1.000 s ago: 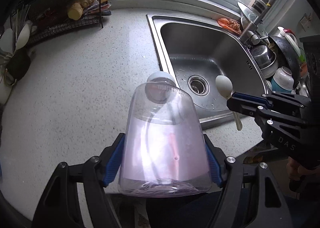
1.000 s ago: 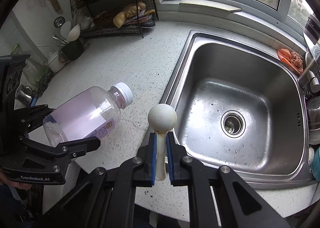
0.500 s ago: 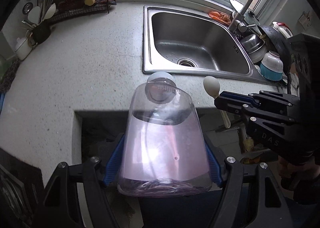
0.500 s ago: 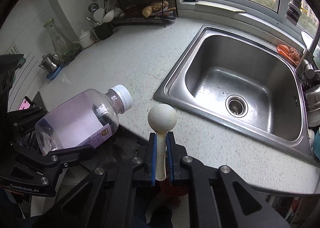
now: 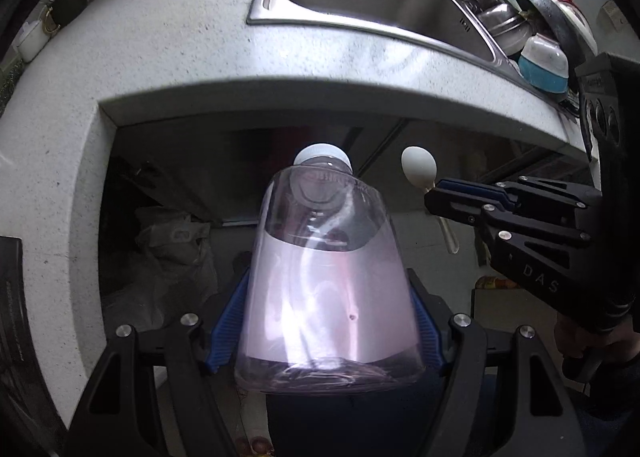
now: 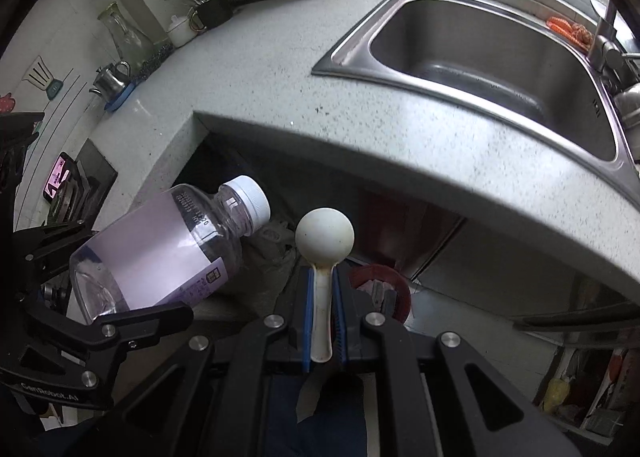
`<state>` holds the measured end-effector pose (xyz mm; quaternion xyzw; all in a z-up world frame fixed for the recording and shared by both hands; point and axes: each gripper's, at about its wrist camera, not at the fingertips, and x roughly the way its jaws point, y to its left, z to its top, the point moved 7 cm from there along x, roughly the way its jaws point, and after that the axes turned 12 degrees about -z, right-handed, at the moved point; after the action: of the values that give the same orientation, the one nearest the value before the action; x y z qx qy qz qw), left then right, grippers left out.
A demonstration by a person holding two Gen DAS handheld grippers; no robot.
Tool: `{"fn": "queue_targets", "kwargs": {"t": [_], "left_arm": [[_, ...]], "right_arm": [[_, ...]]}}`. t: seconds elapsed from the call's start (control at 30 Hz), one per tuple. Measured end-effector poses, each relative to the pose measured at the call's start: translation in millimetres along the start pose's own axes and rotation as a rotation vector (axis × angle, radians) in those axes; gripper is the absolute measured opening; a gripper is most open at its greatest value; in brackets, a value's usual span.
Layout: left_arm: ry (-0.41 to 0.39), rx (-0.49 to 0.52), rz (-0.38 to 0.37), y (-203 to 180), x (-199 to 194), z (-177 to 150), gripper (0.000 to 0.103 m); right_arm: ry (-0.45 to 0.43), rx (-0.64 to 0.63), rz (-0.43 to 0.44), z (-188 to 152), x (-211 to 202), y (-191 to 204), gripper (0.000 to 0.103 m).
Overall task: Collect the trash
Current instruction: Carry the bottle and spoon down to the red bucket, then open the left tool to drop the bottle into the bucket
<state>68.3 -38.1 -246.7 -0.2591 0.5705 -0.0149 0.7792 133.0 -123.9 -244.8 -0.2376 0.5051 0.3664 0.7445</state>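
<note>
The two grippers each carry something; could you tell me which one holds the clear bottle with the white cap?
The left gripper holds the bottle, clamped at its wide body; the right gripper pinches only a white spoon by its handle.

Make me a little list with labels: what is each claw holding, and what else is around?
left gripper: shut on the plastic bottle, white cap pointing away
right gripper: shut on the white spoon, bowl end out front
countertop: speckled grey, its edge above both grippers
sink: steel, set into the countertop
below the counter: a dark open space with a red container
</note>
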Motion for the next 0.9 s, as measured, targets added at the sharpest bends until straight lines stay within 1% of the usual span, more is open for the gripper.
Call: {"fn": "queue_targets", "kwargs": {"t": [0.13,0.27,0.47,0.53,0.63,0.73,0.8,0.9], "left_arm": [[0.046,-0.031,-0.03,4,37,-6,0.071],[0.086,-0.054,-0.055,15,77,-10,0.071],[0.142,-0.065,-0.056,47,160,-18,0.071],[0.162,-0.065,-0.054,59,195,-22,0.071],[0.204,-0.071,-0.069,76,244,-33,0.071],[0.22,-0.044,-0.059,90,287,-40,0.071],[0.223,-0.024,-0.071,94,311,-43,0.071],[0.229,-0.009,-0.088,98,344,-47,0.071]], "right_arm": [[0.065,0.015,-0.006,-14,30,0,0.009],[0.081,0.021,-0.013,-17,62,-2,0.009],[0.087,0.064,0.002,-25,120,-13,0.009],[0.084,0.07,0.009,-31,143,-15,0.009],[0.105,0.069,-0.013,-46,181,-25,0.009],[0.137,0.085,-0.027,-63,222,-31,0.009],[0.157,0.098,-0.037,-73,247,-37,0.009],[0.165,0.107,-0.048,-84,270,-42,0.009]]}}
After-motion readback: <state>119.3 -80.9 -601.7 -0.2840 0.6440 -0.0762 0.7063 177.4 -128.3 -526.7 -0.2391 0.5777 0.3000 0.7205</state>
